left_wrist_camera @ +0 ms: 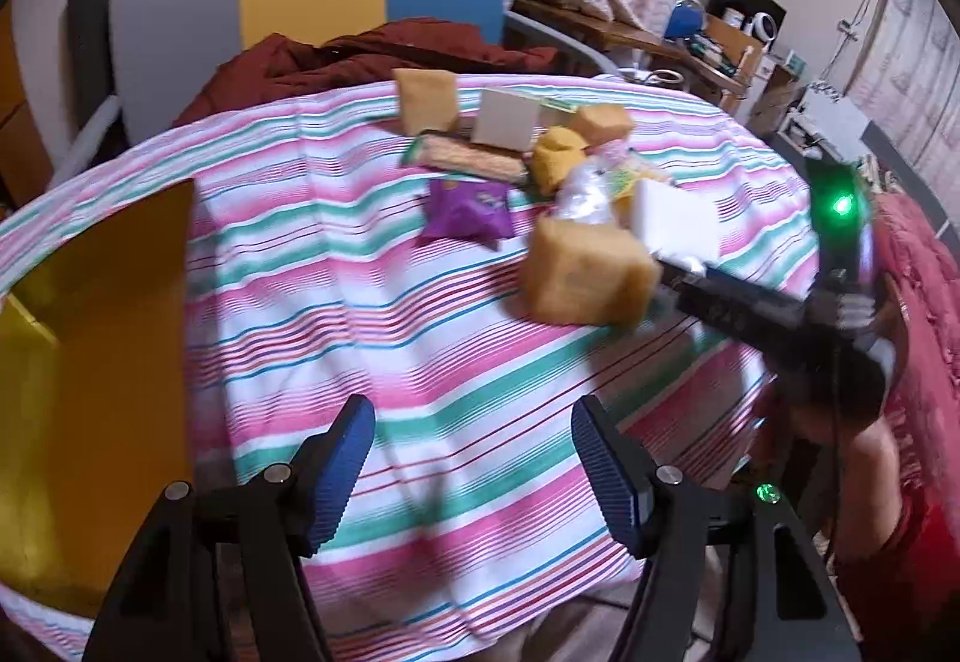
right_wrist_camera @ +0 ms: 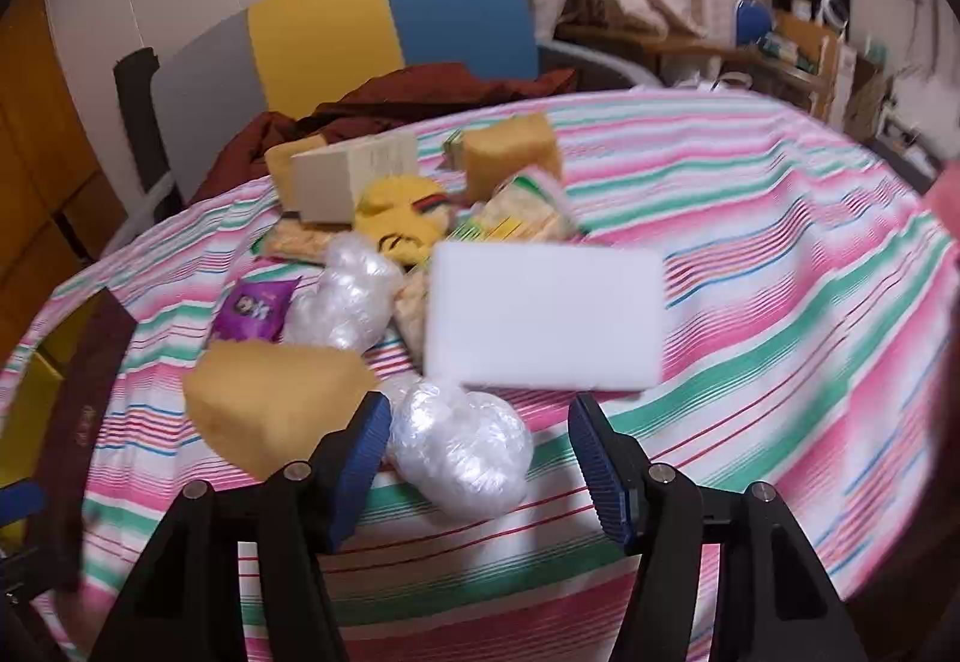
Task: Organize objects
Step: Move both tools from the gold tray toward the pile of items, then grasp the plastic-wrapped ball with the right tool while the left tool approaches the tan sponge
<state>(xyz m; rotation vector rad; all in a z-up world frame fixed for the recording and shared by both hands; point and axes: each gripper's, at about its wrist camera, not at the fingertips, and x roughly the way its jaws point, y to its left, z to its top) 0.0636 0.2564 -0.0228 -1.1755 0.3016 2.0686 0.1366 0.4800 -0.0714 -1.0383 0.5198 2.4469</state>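
striped tablecloth [right_wrist_camera: 780, 242] is covering the table | yellow box [left_wrist_camera: 90, 362] is sitting at its left edge | tan sponge [right_wrist_camera: 270, 404] is lying just beside right gripper [right_wrist_camera: 474, 452], fingers released | left gripper [left_wrist_camera: 474, 470] is hovering, fingers released, nothing between them

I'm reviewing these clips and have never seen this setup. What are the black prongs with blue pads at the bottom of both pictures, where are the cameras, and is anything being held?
Each picture comes from a fisheye camera mounted on a handheld two-finger gripper, looking along its fingers. The left gripper is open over bare striped tablecloth, holding nothing. The right gripper is also open; a crinkly clear plastic bundle lies between its blue ribbed pads, not squeezed. Nearby lie a white rectangular foam block, a tan sponge block and a purple snack packet. In the left view, the dark device at right is the other gripper.
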